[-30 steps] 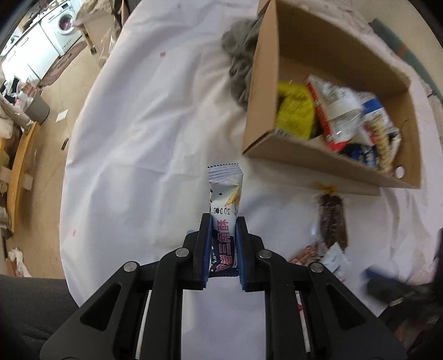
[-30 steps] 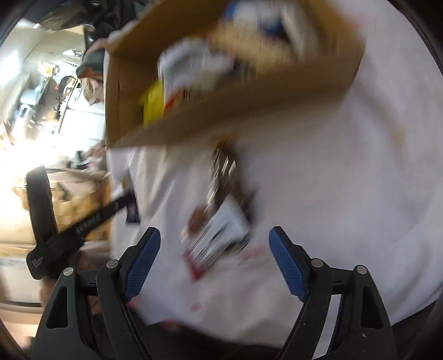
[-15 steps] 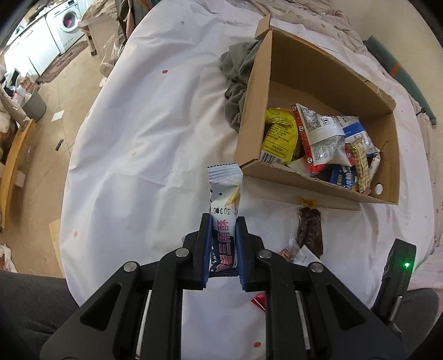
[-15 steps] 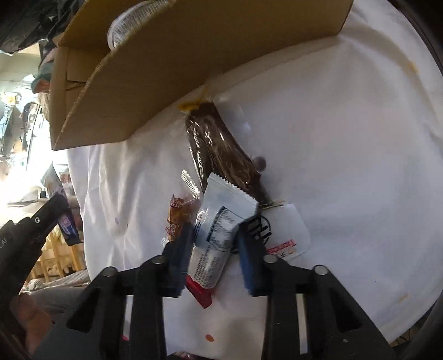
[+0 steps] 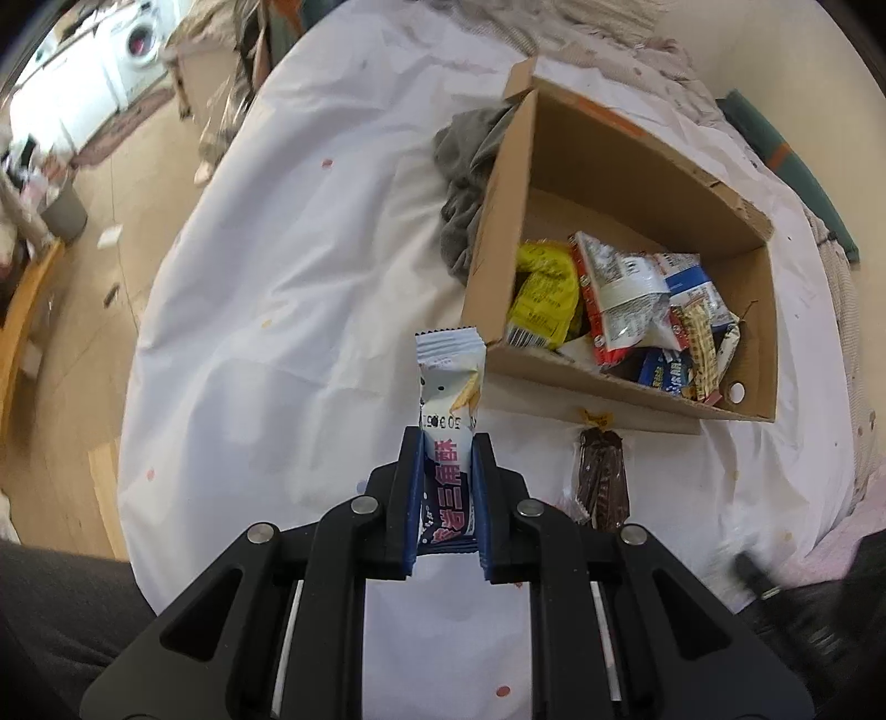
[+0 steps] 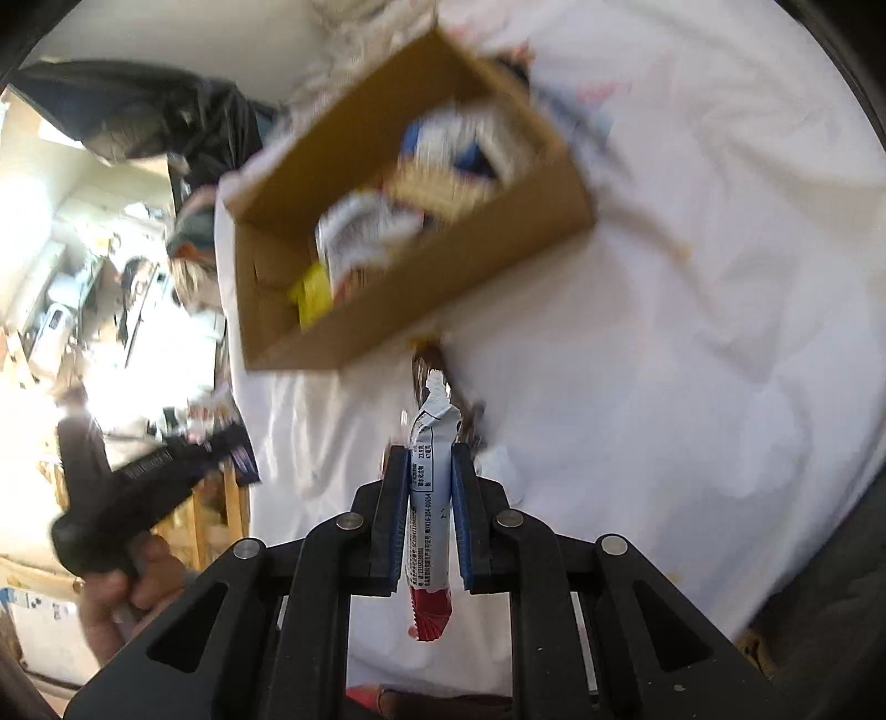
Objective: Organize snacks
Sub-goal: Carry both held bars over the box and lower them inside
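My left gripper (image 5: 447, 443) is shut on a white and blue snack bar (image 5: 448, 399) that sticks up from the jaws, held over the white cloth, short of the cardboard box (image 5: 501, 183). The box holds several snack packets (image 5: 620, 299). My right gripper (image 6: 431, 459) is shut on a white snack packet with a red end (image 6: 431, 498), lifted above the cloth, with the box (image 6: 421, 288) ahead of it. A dark brown snack bag (image 5: 602, 482) lies on the cloth in front of the box; in the right wrist view (image 6: 429, 363) it shows behind the held packet.
A white cloth (image 5: 310, 266) covers the table. A grey rag (image 5: 465, 166) lies against the box's left wall. The left gripper's body (image 6: 144, 476) and a hand show at the left of the right wrist view. Floor and a washing machine (image 5: 144, 44) lie beyond the table.
My right gripper closed on the white packet and lifted it off the cloth. My left gripper kept its hold on the snack bar and shifted slightly toward the box.
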A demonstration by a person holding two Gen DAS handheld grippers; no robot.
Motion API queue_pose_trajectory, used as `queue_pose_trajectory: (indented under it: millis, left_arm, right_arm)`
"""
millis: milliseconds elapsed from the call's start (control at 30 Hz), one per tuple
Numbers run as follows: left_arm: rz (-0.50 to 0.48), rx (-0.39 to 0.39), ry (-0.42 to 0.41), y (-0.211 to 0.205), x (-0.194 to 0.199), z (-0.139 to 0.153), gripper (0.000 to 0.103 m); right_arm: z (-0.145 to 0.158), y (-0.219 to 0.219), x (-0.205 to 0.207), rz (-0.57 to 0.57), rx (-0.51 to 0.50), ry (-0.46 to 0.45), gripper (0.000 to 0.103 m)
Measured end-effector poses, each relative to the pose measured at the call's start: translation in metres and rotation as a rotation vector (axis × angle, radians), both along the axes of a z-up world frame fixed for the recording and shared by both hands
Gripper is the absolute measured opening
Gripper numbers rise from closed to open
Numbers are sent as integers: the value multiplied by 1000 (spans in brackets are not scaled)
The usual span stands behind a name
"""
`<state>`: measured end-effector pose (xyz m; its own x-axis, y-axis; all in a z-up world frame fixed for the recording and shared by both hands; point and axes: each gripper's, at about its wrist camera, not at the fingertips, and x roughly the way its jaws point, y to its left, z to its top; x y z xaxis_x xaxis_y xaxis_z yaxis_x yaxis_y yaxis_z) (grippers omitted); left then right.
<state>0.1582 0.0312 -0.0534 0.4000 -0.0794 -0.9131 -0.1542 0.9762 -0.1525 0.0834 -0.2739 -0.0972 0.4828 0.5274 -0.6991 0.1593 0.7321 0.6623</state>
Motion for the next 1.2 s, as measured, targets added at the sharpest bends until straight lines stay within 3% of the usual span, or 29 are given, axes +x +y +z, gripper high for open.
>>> queue_pose_trajectory:
  millis: [133, 300, 533, 733, 967, 1133, 1200]
  left_arm:
    - [-34, 50, -91, -8, -2, 15, 13]
    - [-41, 69, -146, -11, -2, 21, 13]
    - [-38, 87, -174, -14, 0, 21, 13]
    - [-64, 65, -127, -18, 2, 17, 13]
    - [-55, 43, -147, -18, 19, 38, 13]
    - [-129, -16, -149, -29, 40, 50, 13]
    - [-151, -4, -159, -38, 46, 52, 13]
  right_arm:
    - [32, -30, 5, -68, -33, -148, 16]
    - [54, -56, 20, -103, -25, -239, 16]
    - [51, -63, 37, -150, -17, -238, 16]
    - [58, -65, 51, -147, -6, -277, 16]
    - [65, -56, 79, -104, -1, -300, 16]
    - [66, -47, 98, -74, -3, -305, 16]
    - [63, -41, 105, -58, -10, -294, 16]
